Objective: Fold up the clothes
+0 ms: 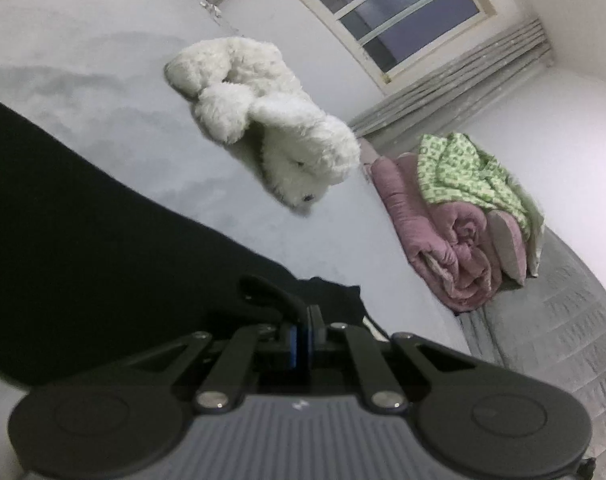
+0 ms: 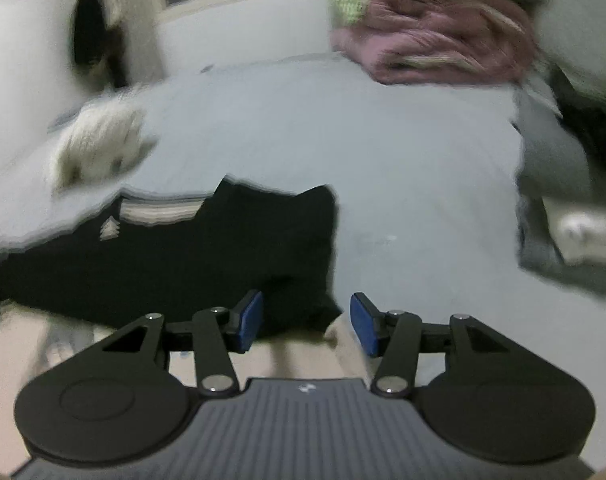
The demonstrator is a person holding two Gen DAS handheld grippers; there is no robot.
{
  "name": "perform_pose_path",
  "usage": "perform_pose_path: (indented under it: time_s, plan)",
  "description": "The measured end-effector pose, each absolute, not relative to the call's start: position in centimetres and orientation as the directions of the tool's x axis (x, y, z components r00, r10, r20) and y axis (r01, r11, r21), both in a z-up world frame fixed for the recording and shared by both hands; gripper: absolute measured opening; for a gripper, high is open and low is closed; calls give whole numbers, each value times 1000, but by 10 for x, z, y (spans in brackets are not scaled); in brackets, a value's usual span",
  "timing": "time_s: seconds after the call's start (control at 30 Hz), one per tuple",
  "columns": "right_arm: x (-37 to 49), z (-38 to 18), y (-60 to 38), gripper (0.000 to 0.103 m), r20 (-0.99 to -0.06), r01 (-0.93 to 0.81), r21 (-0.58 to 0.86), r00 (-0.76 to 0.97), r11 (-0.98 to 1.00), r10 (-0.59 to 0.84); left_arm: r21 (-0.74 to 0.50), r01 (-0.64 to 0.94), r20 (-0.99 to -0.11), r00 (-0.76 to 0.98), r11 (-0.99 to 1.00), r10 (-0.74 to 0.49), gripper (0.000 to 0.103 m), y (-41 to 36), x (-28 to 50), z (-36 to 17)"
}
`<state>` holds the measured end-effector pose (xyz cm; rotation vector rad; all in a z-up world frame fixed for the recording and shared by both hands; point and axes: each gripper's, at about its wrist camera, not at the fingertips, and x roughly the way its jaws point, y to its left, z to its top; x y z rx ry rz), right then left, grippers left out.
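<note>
- A black garment (image 1: 83, 220) lies spread on a pale grey bed surface (image 1: 103, 60); in the left wrist view it covers the lower left, and its edge runs toward the claw.
- The left gripper (image 1: 305, 334) has its blue pads pressed together, with a fold of the black cloth pinched between them at the garment's edge.
- In the right wrist view, which is blurred, the same black garment (image 2: 223, 248) lies on the bed, its near corner just ahead of the claw.
- The right gripper (image 2: 306, 322) stands with its jaws apart; the cloth's corner shows in the gap, but the pads do not press on it.
- A white plush toy (image 1: 263, 120) lies further along the bed, apart from the garment.
- A pink blanket (image 1: 455, 248) sits folded beyond, with a green patterned cloth (image 1: 463, 172) on top.
- A window (image 1: 387, 4) is behind.
</note>
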<state>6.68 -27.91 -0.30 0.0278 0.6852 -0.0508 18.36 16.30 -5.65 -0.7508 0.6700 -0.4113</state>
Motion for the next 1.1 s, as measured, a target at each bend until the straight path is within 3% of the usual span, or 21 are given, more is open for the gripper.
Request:
perform_pose_path:
  time_s: [0.2,0.23,0.27,0.3,0.4,0.47,0.63,0.8,0.93,1.1]
  plan:
    - [66,-24,-248,52,-616,-78,-323,774,943,-147,-733,95,-425,709,673,-563,5,162,183,-59]
    - [67,-26,-248,48,-611,-84,-350,776,933,-159,-735,92,-428,706,672,-564,5,162,183,-60]
    - [67,-29,-248,33,-605,-90,-374,778,923,-169,-736,89,-431,703,672,-565,5,162,184,-62]
    - [69,-30,-250,8,-601,-80,-397,776,914,-193,-742,91,-429,696,664,-575,5,163,184,-62]
    - [70,-22,-265,5,-587,-29,-414,773,910,-242,-770,115,-403,674,627,-619,4,163,184,-62]
    - [69,-14,-277,5,-587,-1,-395,770,919,-251,-768,137,-404,655,626,-639,4,161,184,-59]
    - [75,-25,-280,8,-665,-52,-380,709,923,-233,-691,126,-527,587,712,-615,5,148,190,-67]
    - [71,7,-296,47,-676,-42,-145,734,988,-68,-718,144,-492,586,680,-644,5,153,189,-66]
    - [84,28,-315,47,-631,11,94,774,996,51,-716,141,-492,592,683,-638,5,153,189,-67]
    - [139,8,-331,47,-638,108,264,765,958,90,-716,147,-481,605,683,-634,5,152,188,-67]
